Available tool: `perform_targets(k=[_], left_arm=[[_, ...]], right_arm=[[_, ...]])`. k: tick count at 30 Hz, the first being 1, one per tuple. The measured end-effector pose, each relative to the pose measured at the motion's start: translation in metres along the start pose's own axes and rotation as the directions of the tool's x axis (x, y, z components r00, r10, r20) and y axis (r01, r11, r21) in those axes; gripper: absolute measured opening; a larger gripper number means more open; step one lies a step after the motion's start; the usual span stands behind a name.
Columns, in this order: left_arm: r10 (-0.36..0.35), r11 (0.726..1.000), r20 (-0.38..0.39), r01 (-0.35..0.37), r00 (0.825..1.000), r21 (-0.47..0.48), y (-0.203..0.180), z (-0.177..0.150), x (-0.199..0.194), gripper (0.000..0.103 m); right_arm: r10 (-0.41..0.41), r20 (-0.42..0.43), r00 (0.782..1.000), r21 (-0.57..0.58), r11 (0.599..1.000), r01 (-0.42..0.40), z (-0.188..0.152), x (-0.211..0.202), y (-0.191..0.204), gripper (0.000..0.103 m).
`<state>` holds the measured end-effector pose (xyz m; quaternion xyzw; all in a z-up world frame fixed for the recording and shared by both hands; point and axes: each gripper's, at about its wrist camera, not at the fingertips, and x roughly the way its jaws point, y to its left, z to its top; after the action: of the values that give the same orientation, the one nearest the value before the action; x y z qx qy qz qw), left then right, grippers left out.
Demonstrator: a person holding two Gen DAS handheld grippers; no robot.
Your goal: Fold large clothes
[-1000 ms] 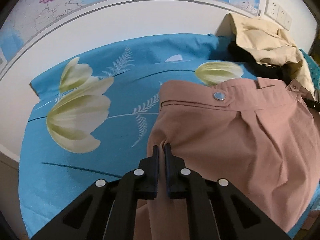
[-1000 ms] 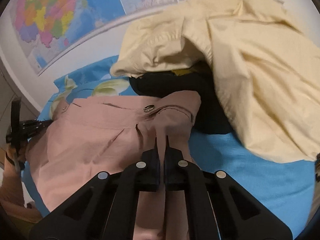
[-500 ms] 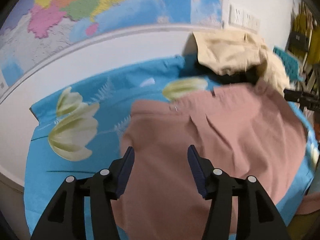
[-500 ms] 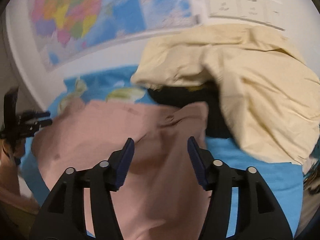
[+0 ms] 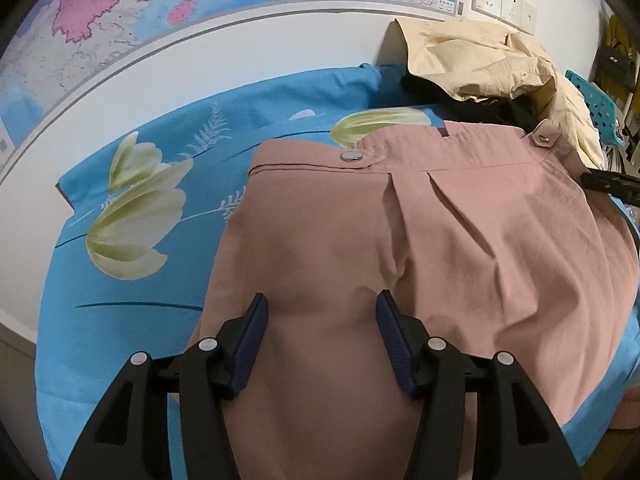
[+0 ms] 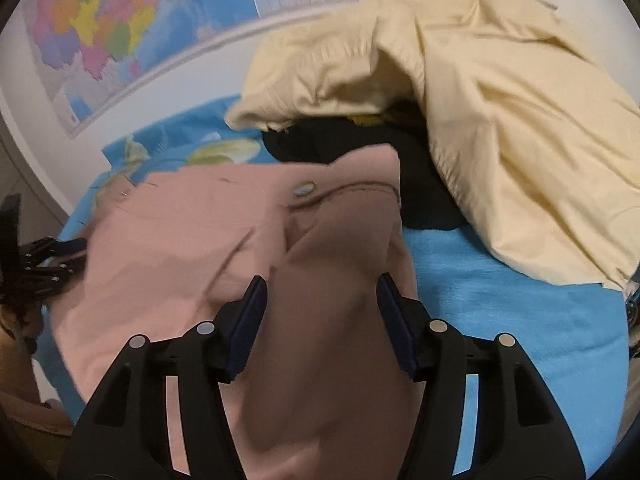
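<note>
Two claws parted, left claw (image 5: 322, 316), right claw (image 6: 320, 300), pink trousers' (image 5: 440, 240) legs cut off

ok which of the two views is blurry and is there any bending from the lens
Right wrist view: motion-smeared, the pink trousers and cream garment look soft. Left wrist view: sharp, trouser snap crisp. Both fisheye: the wall trim curves, corners go dark.

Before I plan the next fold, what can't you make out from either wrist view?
- Pink trousers: legs cut off by the bottom edge in both views, behind the gripper bodies.
- Dark garment: mostly buried under the cream shirt, type unclear.
- Right wrist view: motion blur smears the waistband button.
</note>
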<state>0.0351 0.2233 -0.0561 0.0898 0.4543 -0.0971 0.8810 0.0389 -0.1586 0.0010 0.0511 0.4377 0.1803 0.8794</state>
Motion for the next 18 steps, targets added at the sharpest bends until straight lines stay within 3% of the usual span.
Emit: perform_targets(k=[7, 13, 18], left_arm=[[0.028, 1.000, 0.006, -0.028, 1.000, 0.008, -0.001, -0.006, -0.008, 0.058], [0.027, 1.000, 0.001, -0.027, 1.000, -0.008, 0.004, -0.010, -0.006, 0.058], [0.029, 0.999, -0.006, -0.029, 1.000, -0.028, 0.009, -0.013, 0.001, 0.062]], right_arm=[[0.072, 0.005, 0.997, -0.043, 0.997, -0.072, -0.014, -0.019, 0.016, 0.057], [0.021, -0.076, 0.997, -0.021, 1.000, -0.022, -0.021, 0.017, 0.011, 0.054], [0.009, -0.071, 0.997, -0.008, 1.000, -0.010, -0.022, 0.029, 0.009, 0.055]])
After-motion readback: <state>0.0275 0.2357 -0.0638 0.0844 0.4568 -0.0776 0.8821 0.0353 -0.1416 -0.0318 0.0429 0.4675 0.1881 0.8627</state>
